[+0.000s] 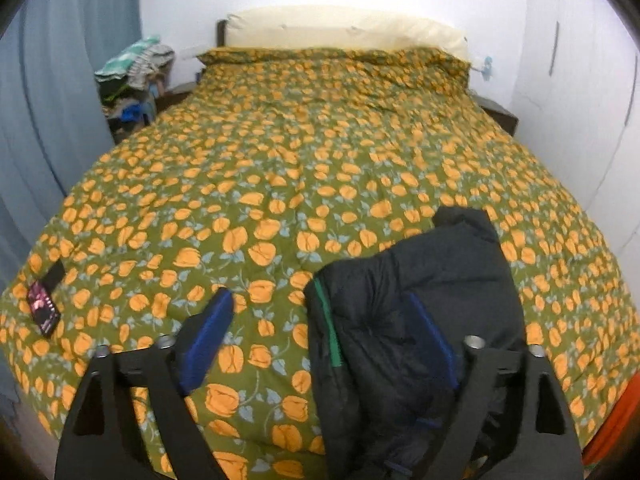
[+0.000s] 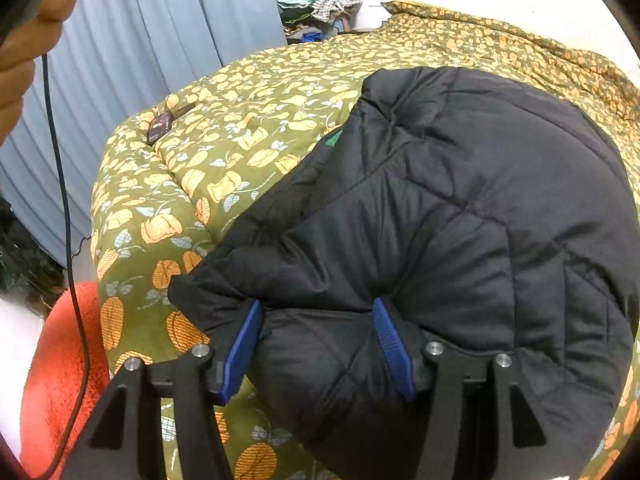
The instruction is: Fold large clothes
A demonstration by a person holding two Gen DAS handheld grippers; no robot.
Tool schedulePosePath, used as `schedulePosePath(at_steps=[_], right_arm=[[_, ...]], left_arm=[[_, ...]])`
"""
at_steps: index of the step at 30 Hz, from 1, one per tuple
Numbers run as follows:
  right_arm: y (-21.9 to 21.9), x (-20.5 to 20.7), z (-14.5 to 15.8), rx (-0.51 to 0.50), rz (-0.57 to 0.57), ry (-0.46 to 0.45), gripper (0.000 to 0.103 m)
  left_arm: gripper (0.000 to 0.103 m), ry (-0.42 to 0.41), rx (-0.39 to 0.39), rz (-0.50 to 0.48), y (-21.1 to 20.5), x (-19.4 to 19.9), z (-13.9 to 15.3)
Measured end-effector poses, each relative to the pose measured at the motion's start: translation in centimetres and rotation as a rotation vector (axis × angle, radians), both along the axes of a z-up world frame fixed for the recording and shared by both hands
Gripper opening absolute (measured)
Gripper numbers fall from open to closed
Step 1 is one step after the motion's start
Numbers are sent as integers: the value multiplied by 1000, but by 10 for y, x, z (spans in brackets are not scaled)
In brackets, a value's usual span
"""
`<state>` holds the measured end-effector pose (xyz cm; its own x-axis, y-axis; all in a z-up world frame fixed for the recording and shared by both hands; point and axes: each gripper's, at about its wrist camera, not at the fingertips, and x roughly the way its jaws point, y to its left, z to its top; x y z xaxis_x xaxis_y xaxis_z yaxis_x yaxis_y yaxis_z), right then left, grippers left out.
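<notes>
The black quilted puffer jacket lies bunched at the bed's near edge; soft, bulky, probably slippery. Right tongs pinch its hem fold; left tongs gape wide, empty.

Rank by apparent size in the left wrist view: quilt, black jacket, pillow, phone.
1. quilt
2. black jacket, though nearness to the camera inflates it
3. pillow, far away, so its rank against the jacket is unsure
4. phone

Black quilted jacket (green trim) on olive bedspread with orange flowers
</notes>
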<state>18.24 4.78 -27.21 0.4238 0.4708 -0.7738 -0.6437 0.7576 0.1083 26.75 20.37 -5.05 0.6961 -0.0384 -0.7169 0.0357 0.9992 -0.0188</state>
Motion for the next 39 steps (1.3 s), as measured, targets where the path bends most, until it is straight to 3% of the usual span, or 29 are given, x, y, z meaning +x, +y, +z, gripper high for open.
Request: schedulePosePath(at_steps=[3, 5, 8, 10, 13, 19, 23, 25, 27, 33, 36, 39], right_arm=[[0, 0, 0, 1, 1, 1, 59], [-1, 0, -1, 6, 1, 3, 59], [-5, -1, 1, 15, 0, 7, 59], [-8, -3, 1, 19, 2, 9, 59], [-12, -5, 1, 17, 4, 8, 59], [-11, -1, 0, 18, -1, 9, 59], [-11, -2, -1, 20, 6, 7, 59], [-12, -2, -1, 22, 7, 7, 59], [-12, -2, -1, 23, 8, 8, 59], [-18, -1, -2, 24, 6, 3, 59], [-18, -1, 0, 25, 2, 15, 59], [-34, 3, 21, 119, -23, 90, 59]], left_arm=[[98, 129, -173, -98, 25, 23, -45], [97, 260, -384, -110, 59, 42, -99], [97, 410, -602, -119, 84, 57, -167], [97, 451, -748, -191, 79, 60, -193], [98, 458, -829, -290, 61, 64, -205], [98, 481, -925, -350, 63, 74, -214], [98, 443, -1093, -370, 83, 67, -221], [98, 447, -1094, -393, 81, 65, -224], [98, 442, -1028, -443, 67, 63, -217], [103, 519, -692, -547, 0, 71, -210], [103, 553, -712, -514, 2, 78, -219], [103, 567, -729, -475, 5, 77, -224]])
